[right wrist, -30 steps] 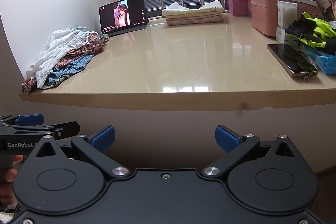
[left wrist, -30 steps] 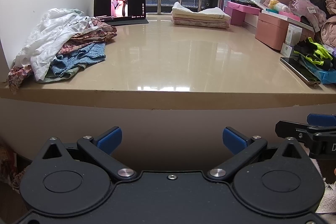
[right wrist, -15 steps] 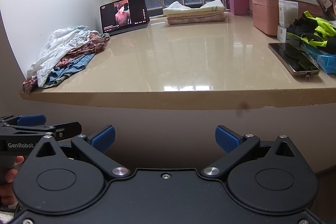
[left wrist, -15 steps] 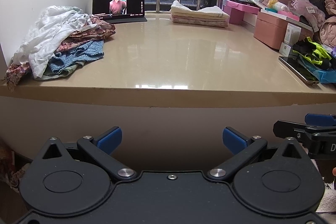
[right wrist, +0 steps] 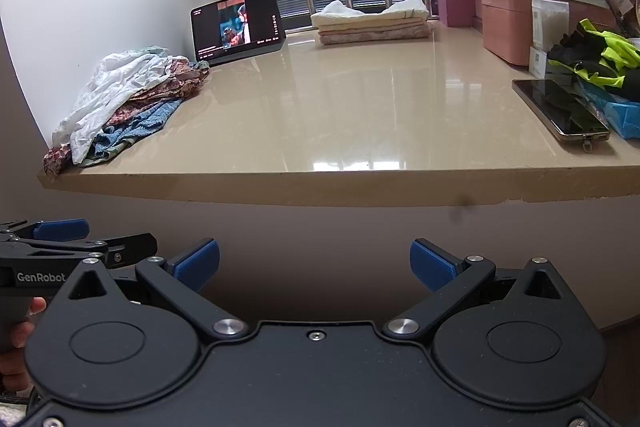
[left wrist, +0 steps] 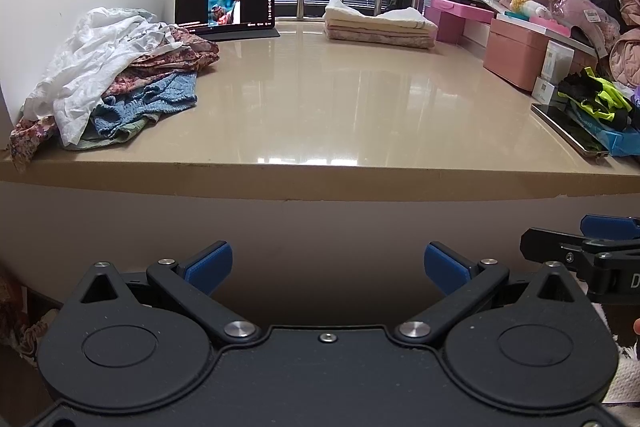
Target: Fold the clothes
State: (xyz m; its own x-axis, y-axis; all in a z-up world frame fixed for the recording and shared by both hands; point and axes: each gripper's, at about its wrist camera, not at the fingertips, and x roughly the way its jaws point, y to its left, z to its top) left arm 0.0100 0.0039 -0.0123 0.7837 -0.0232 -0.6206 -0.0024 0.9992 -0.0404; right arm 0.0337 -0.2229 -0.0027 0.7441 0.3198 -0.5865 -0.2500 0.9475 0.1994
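Both claws, left claw and right claw, gape wide, empty.

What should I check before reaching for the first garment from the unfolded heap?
1. Left gripper open and empty: ok.
2. Right gripper open and empty: ok.
3. Unfolded heap on the counter's left, white garment on top: ok.
4. Bare counter centre for folding: ok.
5. Phone near the right edge, away from the heap: ok.
6. Garments tangled together: cannot tell.
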